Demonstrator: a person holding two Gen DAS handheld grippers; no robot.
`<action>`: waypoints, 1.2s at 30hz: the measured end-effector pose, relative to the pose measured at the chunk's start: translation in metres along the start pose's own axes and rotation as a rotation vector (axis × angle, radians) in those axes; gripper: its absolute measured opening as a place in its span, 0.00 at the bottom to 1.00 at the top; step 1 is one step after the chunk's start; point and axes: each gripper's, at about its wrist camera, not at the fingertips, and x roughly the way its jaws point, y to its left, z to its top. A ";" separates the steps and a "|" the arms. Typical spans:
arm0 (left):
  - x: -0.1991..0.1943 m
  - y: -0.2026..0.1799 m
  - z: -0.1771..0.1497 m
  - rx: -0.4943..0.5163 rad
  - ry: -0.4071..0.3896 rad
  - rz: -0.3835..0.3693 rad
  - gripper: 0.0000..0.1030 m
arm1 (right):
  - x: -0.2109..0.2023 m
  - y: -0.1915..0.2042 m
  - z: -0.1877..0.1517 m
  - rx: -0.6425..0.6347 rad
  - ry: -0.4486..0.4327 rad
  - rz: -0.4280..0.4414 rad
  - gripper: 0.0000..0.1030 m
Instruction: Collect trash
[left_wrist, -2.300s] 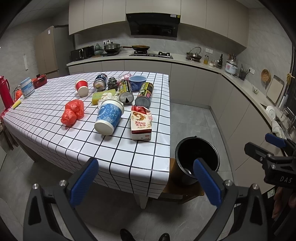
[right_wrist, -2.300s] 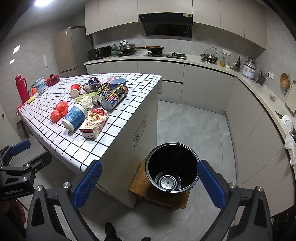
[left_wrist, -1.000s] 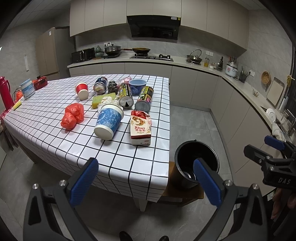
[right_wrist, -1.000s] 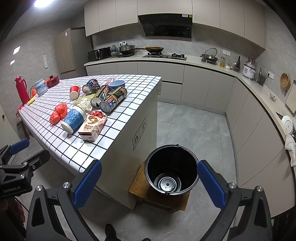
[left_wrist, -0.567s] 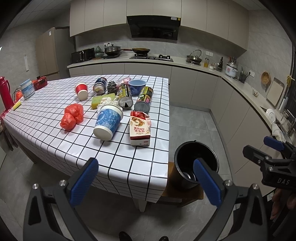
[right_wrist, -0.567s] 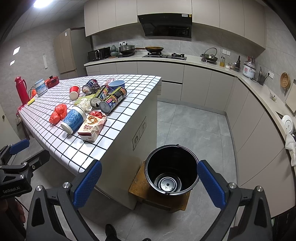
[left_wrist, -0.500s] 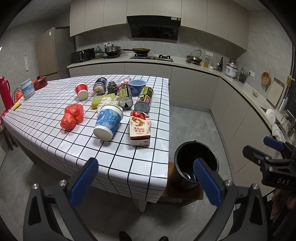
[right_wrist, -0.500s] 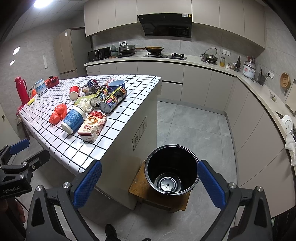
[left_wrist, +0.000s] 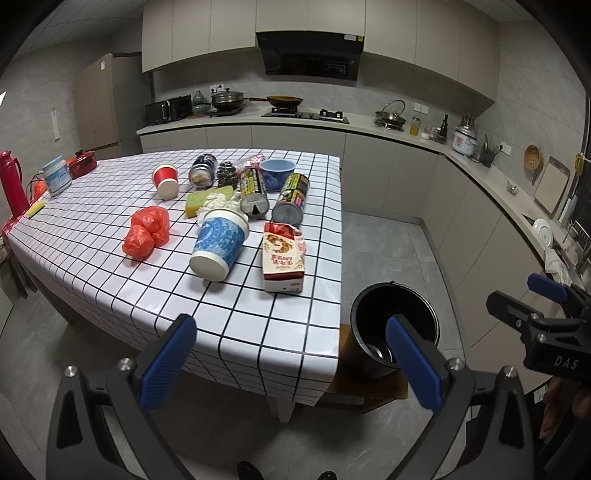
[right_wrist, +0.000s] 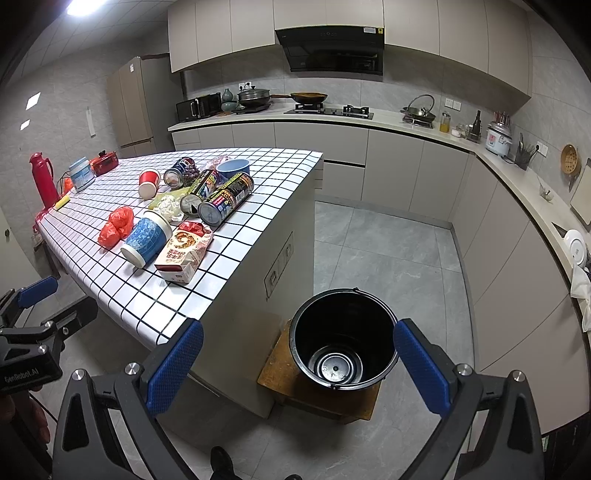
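Observation:
Trash lies on the checkered table: a white and red snack box, a tipped blue paper cup, a red plastic bag, two dark cans, a red cup and a blue bowl. A black bucket stands on a wooden board on the floor, right of the table. My left gripper hangs open before the table's near edge. My right gripper is open above the bucket, holding nothing.
A red thermos and a white jar stand at the table's far left. Kitchen counters with a stove, pots and a rice cooker run along the back and right walls. Grey tiled floor lies between table and counters.
The left gripper's view has drawn back and up slightly over two seconds, so the table items sit a bit lower. In the last half second nothing moved. Both grippers stay open.

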 end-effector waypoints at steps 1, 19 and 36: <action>0.001 0.002 0.001 -0.005 0.001 0.004 1.00 | 0.001 0.000 0.001 0.000 0.001 0.001 1.00; 0.023 0.072 0.010 -0.114 -0.017 0.076 1.00 | 0.038 0.026 0.025 0.054 0.012 0.054 1.00; 0.082 0.178 0.030 -0.165 -0.006 0.157 1.00 | 0.130 0.126 0.069 -0.001 0.075 0.068 0.91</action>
